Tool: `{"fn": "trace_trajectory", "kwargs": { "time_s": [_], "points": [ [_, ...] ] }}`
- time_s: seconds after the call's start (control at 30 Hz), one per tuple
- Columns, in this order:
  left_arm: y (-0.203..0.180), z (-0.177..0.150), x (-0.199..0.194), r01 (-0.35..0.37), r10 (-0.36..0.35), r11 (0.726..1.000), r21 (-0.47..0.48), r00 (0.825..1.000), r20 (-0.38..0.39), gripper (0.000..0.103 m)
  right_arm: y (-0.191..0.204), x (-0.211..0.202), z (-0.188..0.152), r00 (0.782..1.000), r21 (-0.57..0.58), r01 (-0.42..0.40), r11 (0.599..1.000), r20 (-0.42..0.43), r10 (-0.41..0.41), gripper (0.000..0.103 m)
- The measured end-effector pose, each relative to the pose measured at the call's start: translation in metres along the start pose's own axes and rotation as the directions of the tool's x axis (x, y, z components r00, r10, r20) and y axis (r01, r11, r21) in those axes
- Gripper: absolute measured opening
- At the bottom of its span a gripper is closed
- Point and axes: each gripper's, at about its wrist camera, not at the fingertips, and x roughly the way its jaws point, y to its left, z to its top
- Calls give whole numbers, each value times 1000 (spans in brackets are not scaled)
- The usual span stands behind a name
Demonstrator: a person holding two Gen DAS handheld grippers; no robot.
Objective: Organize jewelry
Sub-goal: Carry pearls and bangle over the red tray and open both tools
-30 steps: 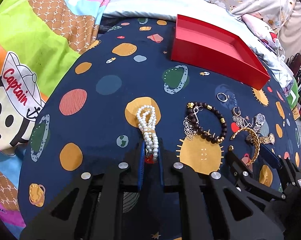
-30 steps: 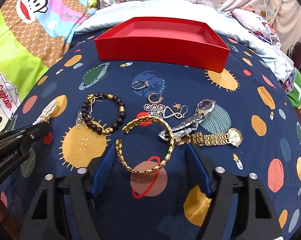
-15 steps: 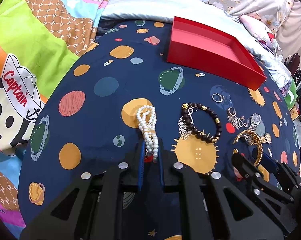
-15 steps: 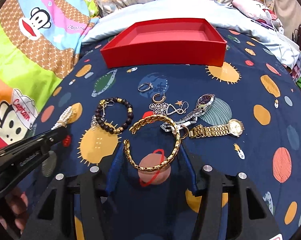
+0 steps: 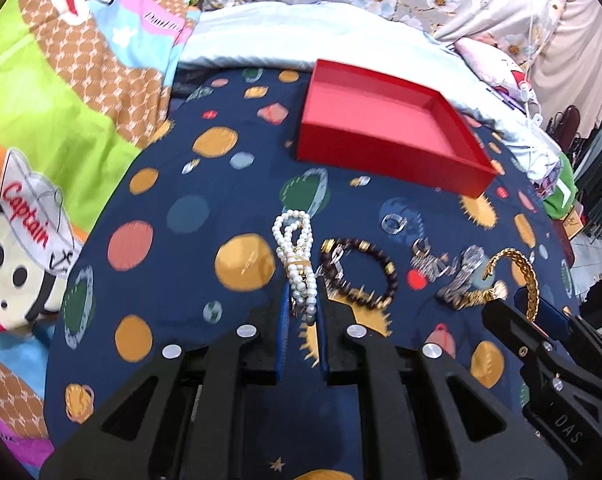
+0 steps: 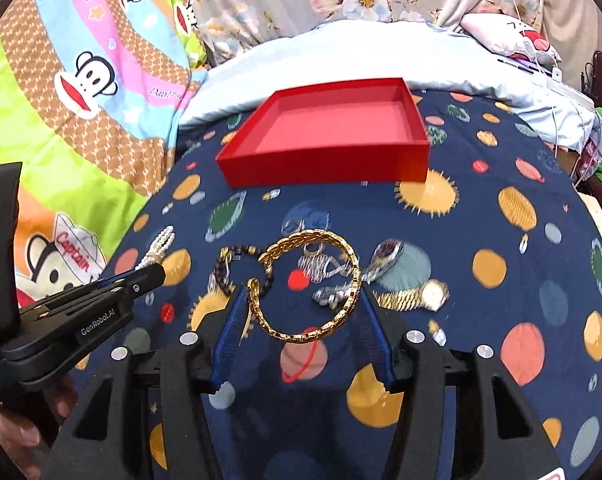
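Note:
My left gripper [image 5: 301,308] is shut on a white pearl bracelet [image 5: 295,248] and holds it above the cloth; the bracelet also shows in the right wrist view [image 6: 159,246]. My right gripper [image 6: 301,312] is shut on a gold open bangle [image 6: 313,284] and holds it raised; the bangle also shows in the left wrist view [image 5: 519,276]. An empty red tray [image 6: 325,160] sits at the back, also in the left wrist view [image 5: 385,148]. A dark bead bracelet [image 5: 365,272], a gold watch [image 6: 417,296], a silver watch [image 6: 365,276] and a ring [image 5: 395,224] lie on the cloth.
Everything lies on a dark blue planet-print cloth [image 5: 189,208] over a bed. A colourful monkey-print blanket [image 5: 53,100] is at the left. Pillows and floral bedding [image 6: 381,0] are behind the tray. Small silver pieces [image 5: 429,260] lie among the watches.
Both grippers have lifted and moved forward toward the red tray, the left with the pearl bracelet, the right with the gold bangle, which has left the cloth.

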Motion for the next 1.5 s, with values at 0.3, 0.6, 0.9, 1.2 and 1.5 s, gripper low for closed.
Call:
{"fn": "trace_trajectory", "kwargs": {
  "time_s": [0.3,0.6,0.9,1.2,1.5],
  "points": [
    [-24,66,11,57,-60,996,61,997,47,11,-40,20,75,998,26,-40,999,48,39,53],
    [-62,163,68,50,-65,987,151,993,98,11,-77,90,182,999,30,-1,1000,38,0,53],
    [-75,229,153,57,-67,983,172,996,51,11,-91,166,239,999,28,-3,1000,-49,5,54],
    [-84,240,196,46,-48,978,202,999,6,11,-98,212,256,993,19,19,1000,-120,-17,54],
    [-77,247,200,37,-39,984,174,999,8,24,-96,215,260,993,-4,60,998,-105,-60,61]
  ]
}}
